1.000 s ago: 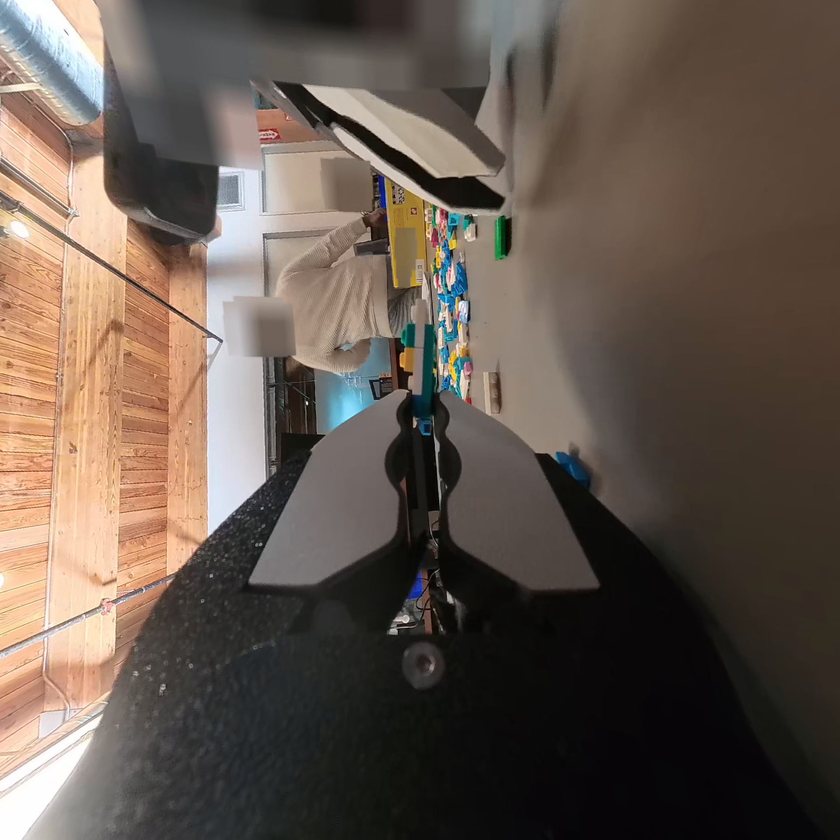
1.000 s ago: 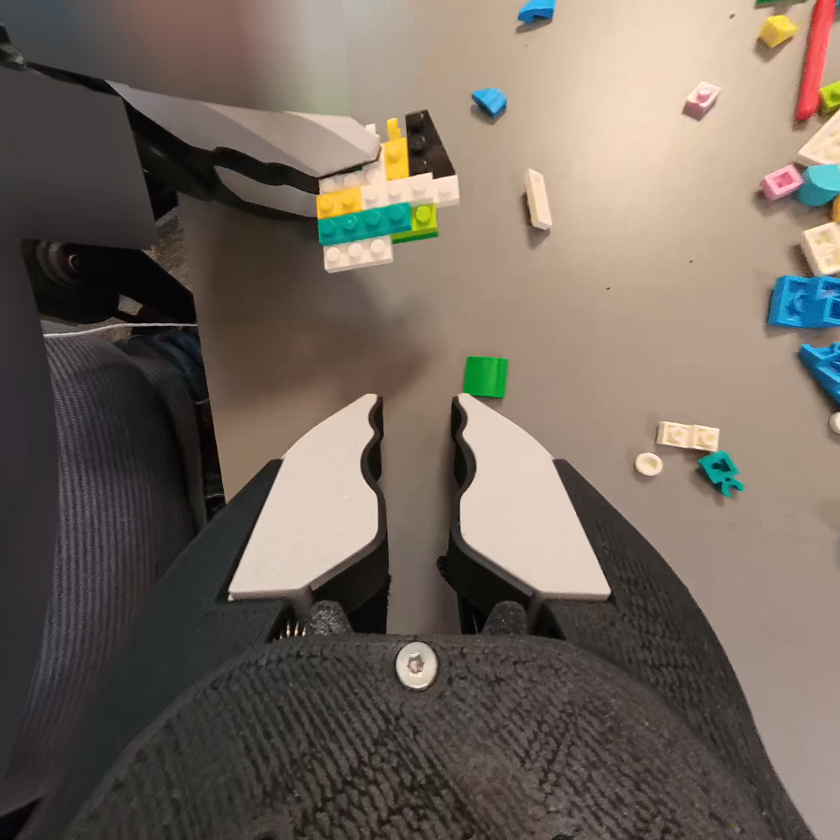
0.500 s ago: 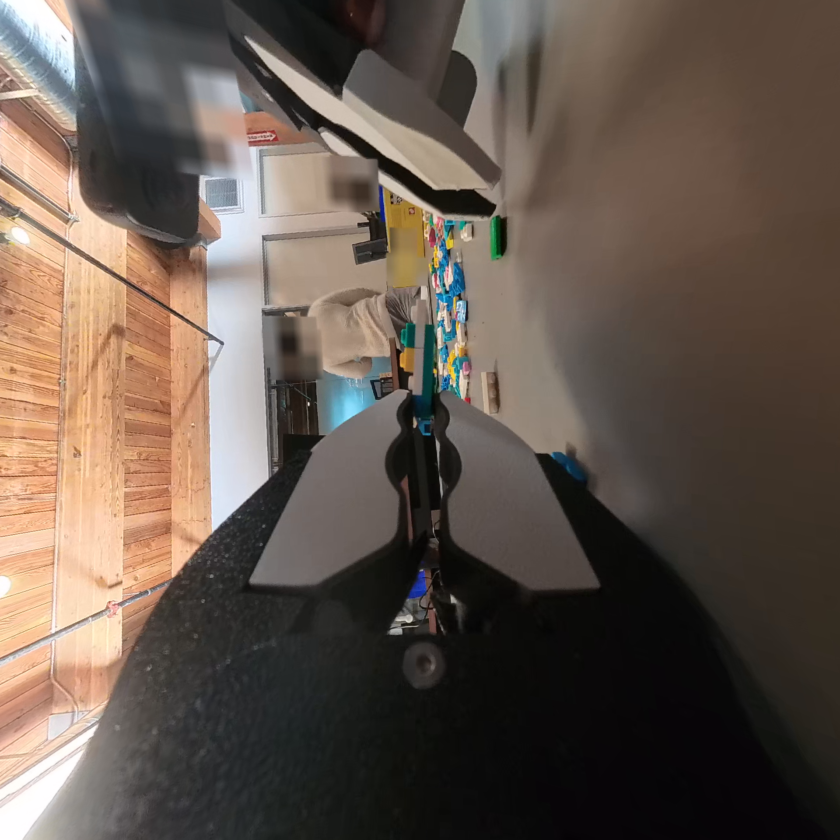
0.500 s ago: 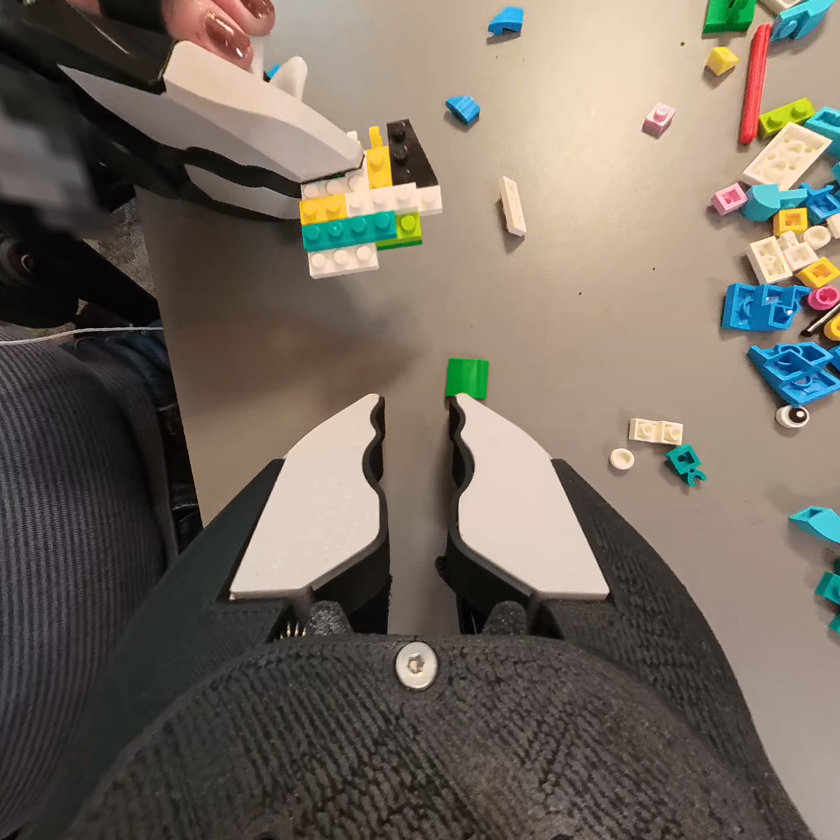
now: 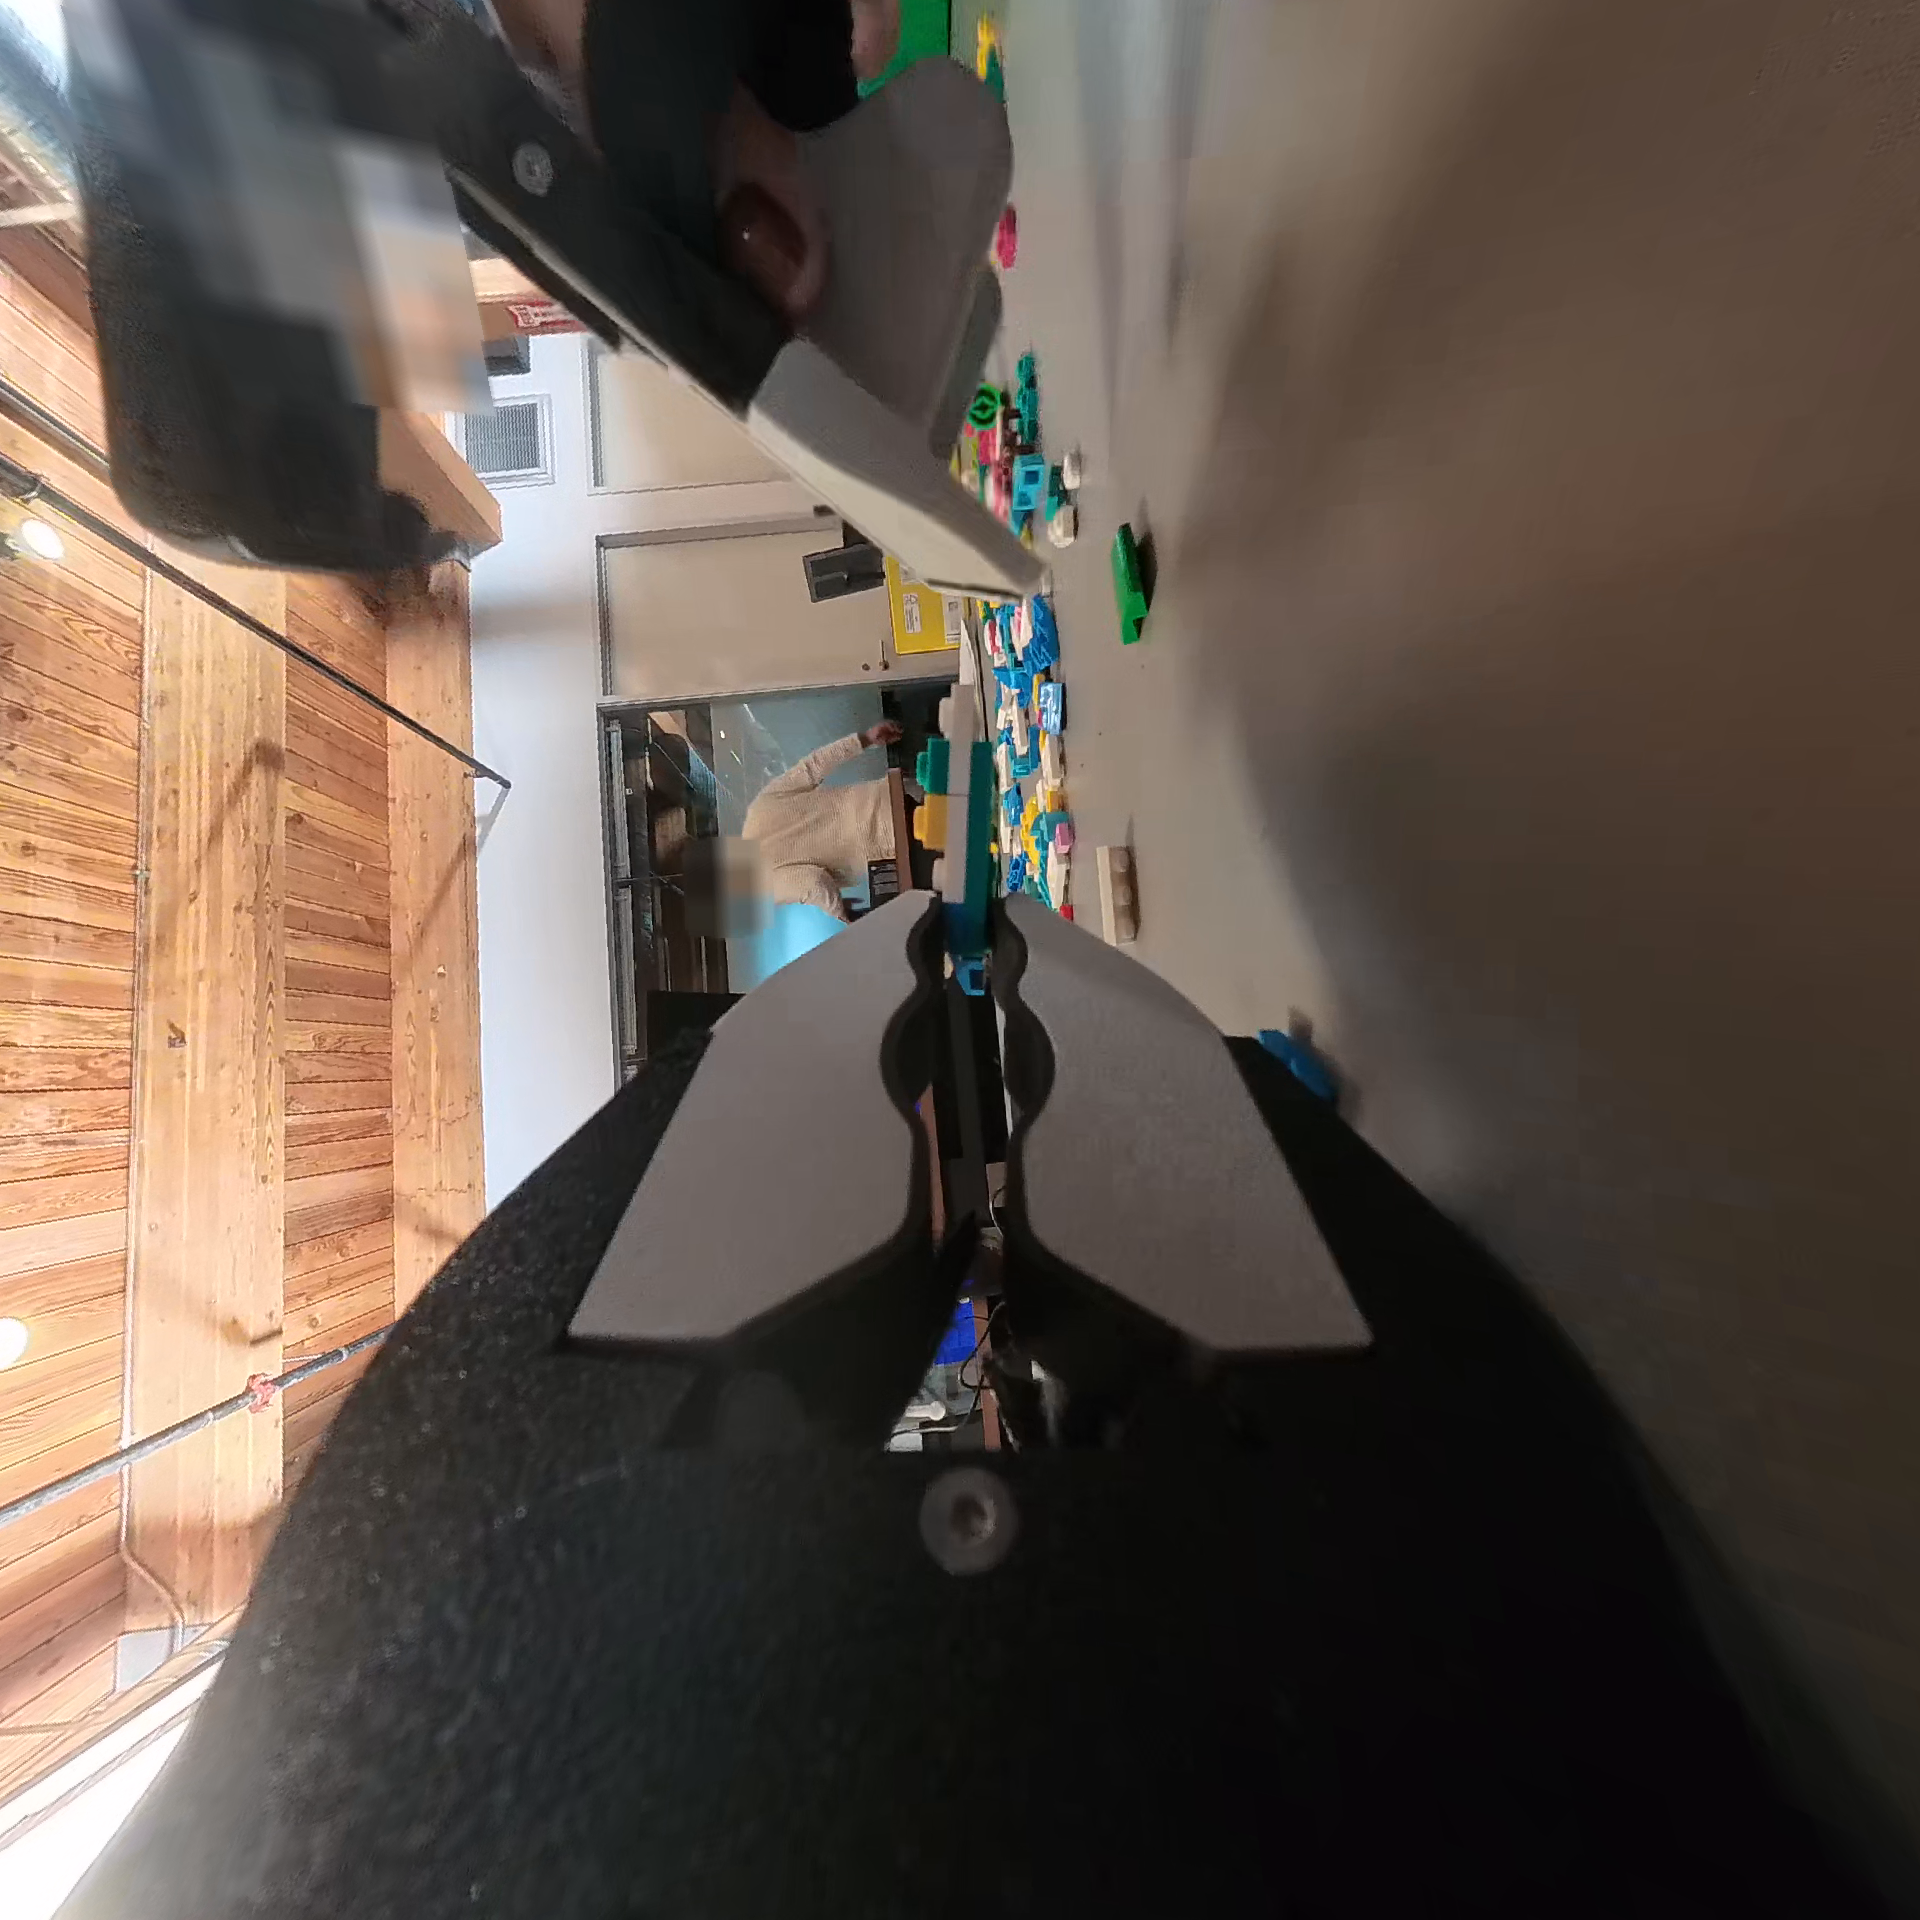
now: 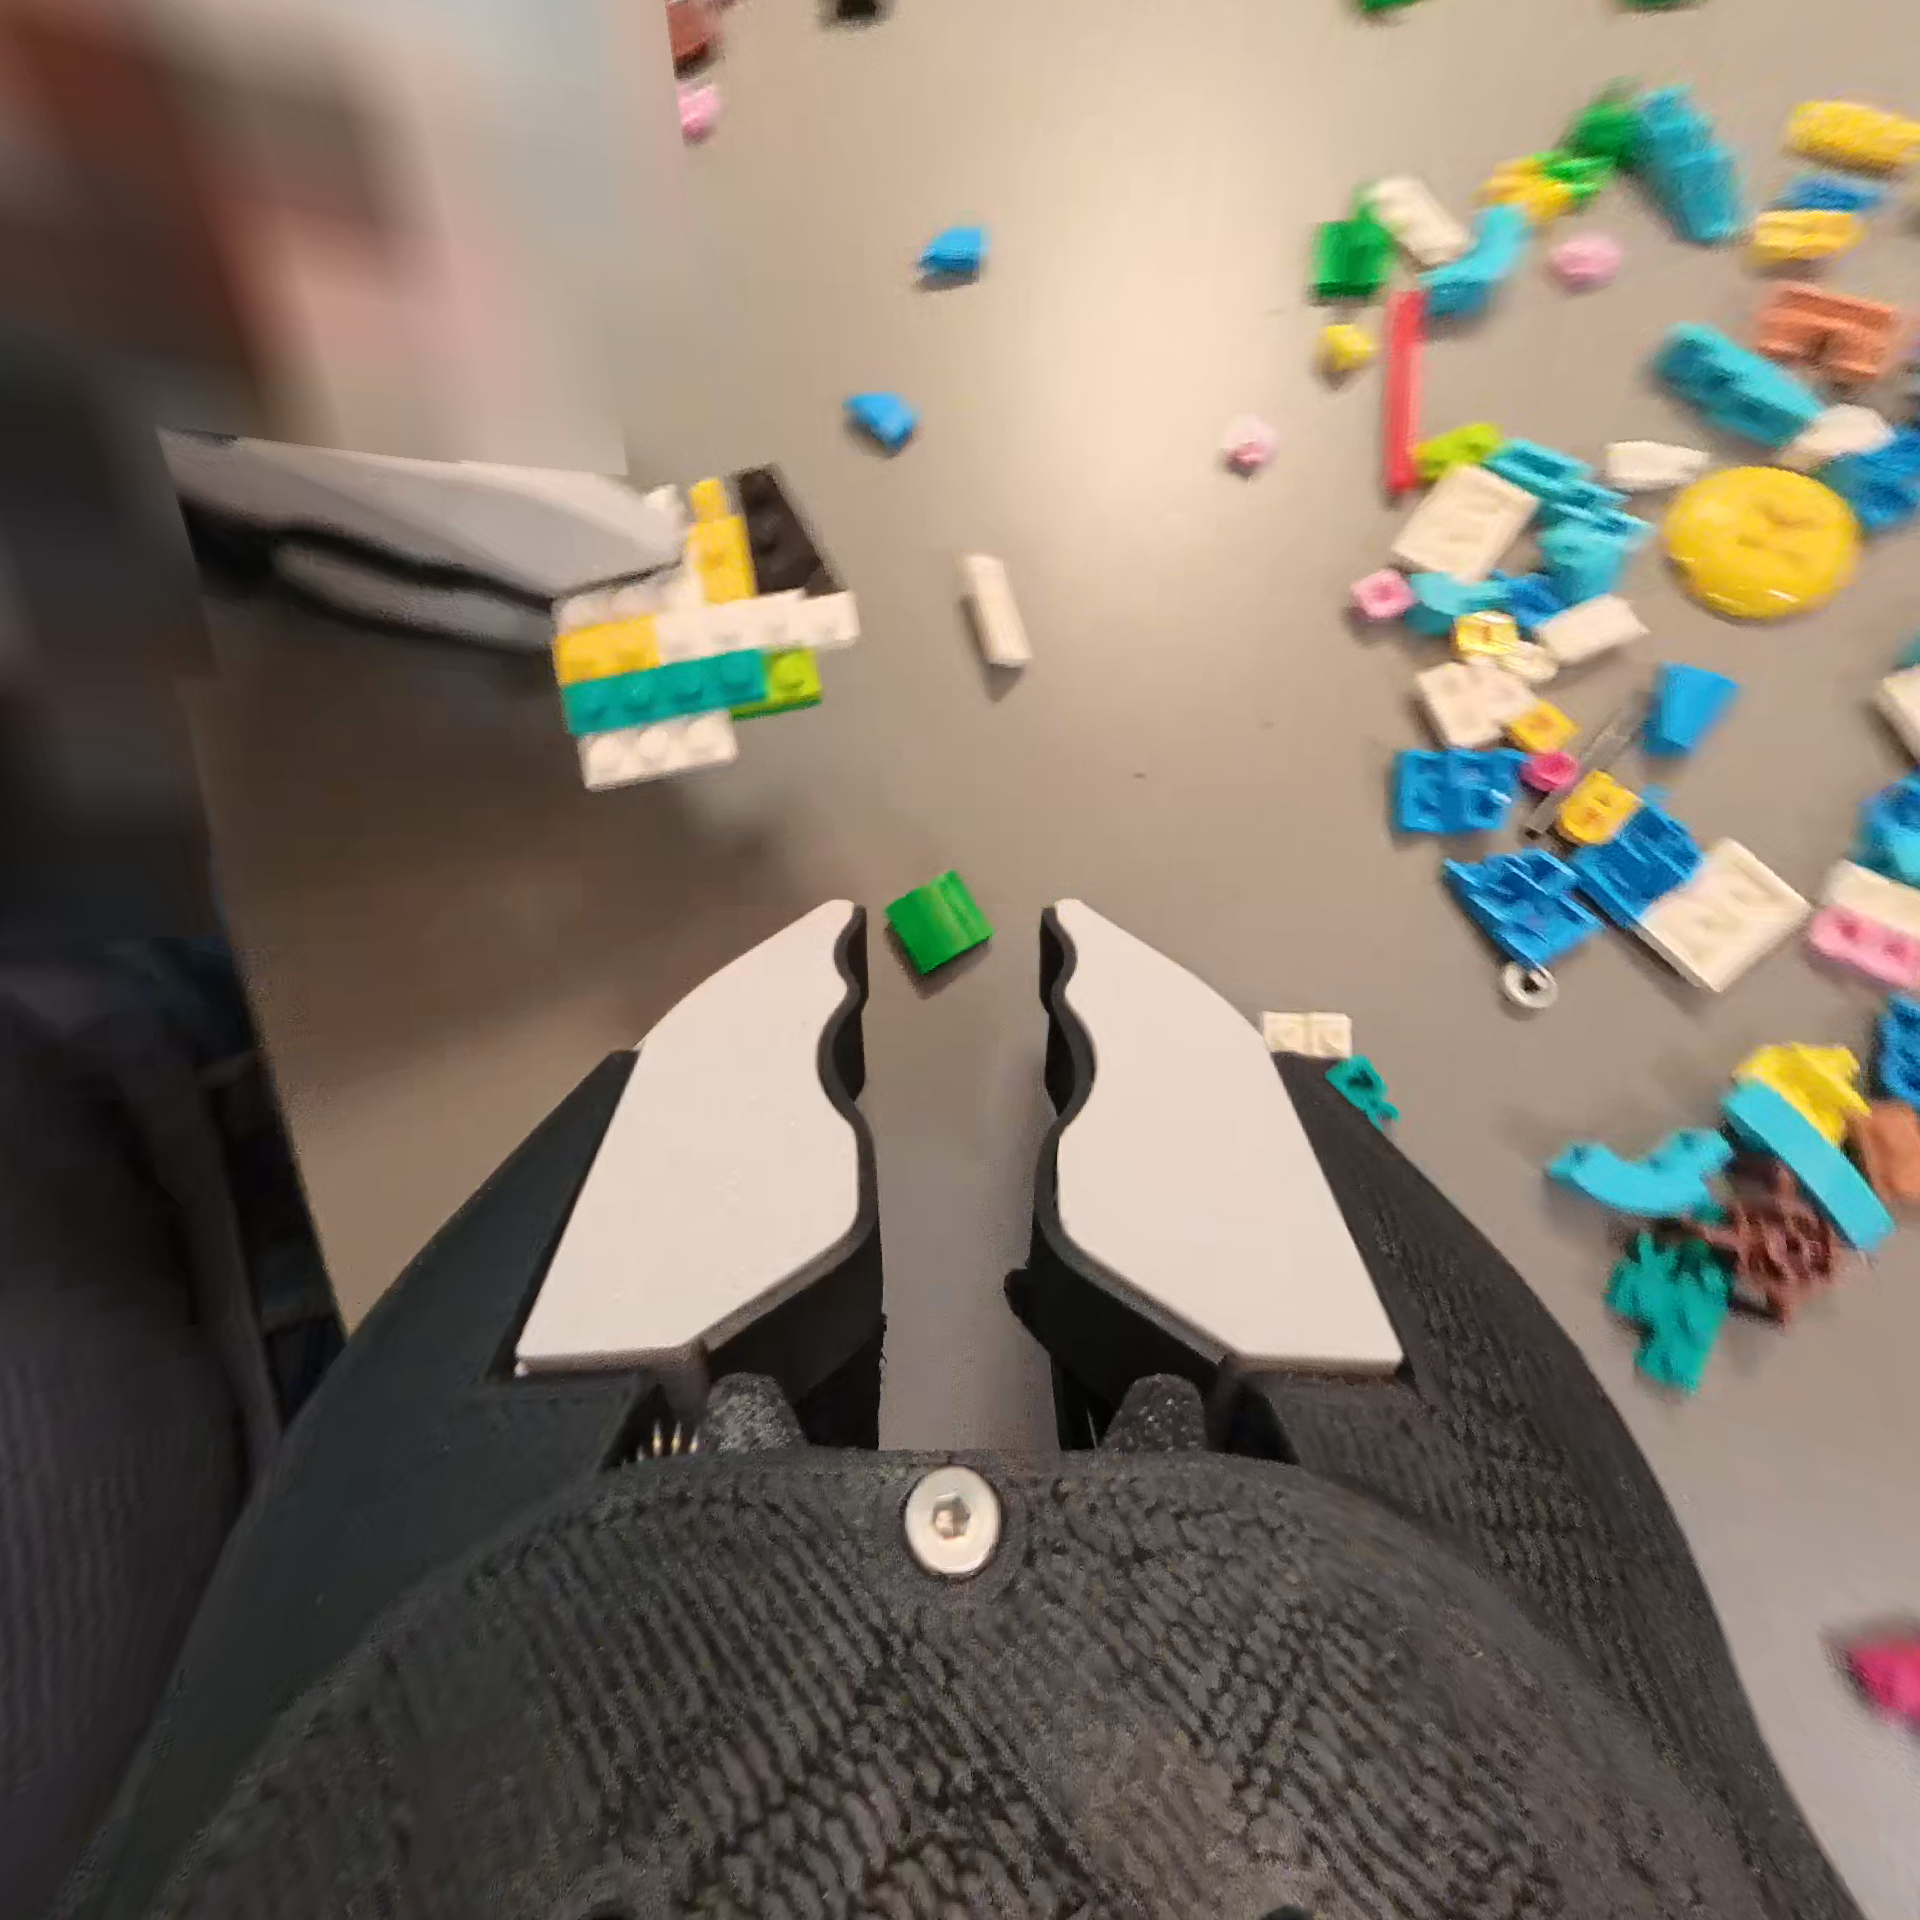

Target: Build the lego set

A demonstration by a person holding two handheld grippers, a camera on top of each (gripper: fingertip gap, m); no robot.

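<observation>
**Step in hand: picking up the next brick**

At the left of the right wrist view, the left gripper [image 6: 623, 613] holds the partial assembly [image 6: 707, 634] clear of the grey table [image 6: 1143, 727], its jaws clamped on the assembly's near end. The assembly shows white, yellow, teal, lime and black plates, studs facing up.

At centre, the right gripper [image 6: 951, 925] is empty, with its jaws set narrowly apart. The green brick [image 6: 937, 933] lies flat on the table, just at the fingertips, slightly nearer the left finger and turned at an angle to the jaws.

To the right, loose bricks [image 6: 1558, 623] lie scattered, well apart from both grippers.

Judged next move: advance so the fingers straddle the green brick, align with its sides, then close.
</observation>
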